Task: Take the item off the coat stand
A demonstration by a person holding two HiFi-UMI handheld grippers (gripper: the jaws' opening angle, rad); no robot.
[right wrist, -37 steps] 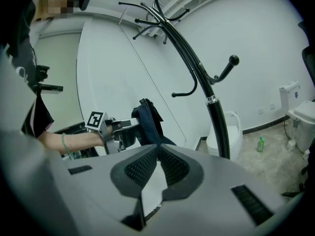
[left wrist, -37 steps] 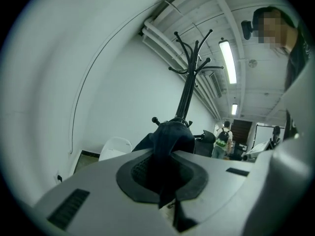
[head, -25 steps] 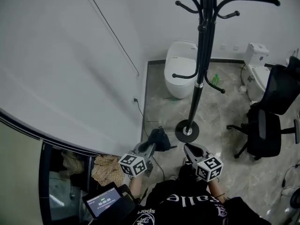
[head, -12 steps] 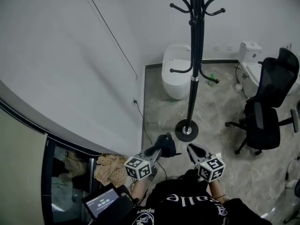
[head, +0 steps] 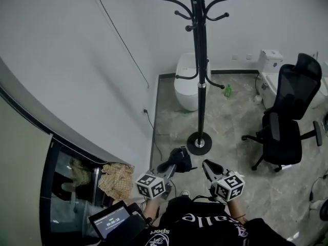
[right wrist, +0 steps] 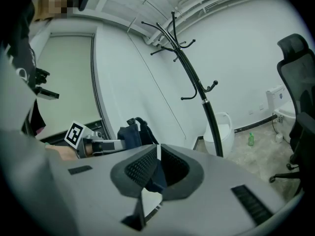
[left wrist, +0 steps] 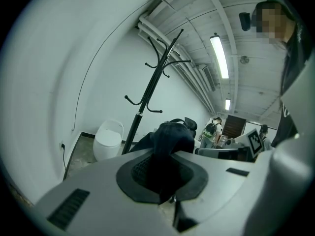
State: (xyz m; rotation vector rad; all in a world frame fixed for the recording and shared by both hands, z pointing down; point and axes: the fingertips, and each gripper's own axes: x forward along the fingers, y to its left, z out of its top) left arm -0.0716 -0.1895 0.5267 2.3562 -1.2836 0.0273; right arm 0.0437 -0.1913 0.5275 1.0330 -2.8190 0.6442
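The coat stand (head: 199, 70) is bare on every hook, so the lift-off looks done. The dark bag (head: 180, 159) hangs in front of the person, well apart from the stand, pinched in the left tool (head: 171, 165), whose jaws clamp its cloth. The right tool (head: 207, 165) sits just beside it, jaws pressed together with nothing clearly held. To finish well, the left grip should stay firm on the fabric, with the bag carried level, clear of the floor and of the right tool.
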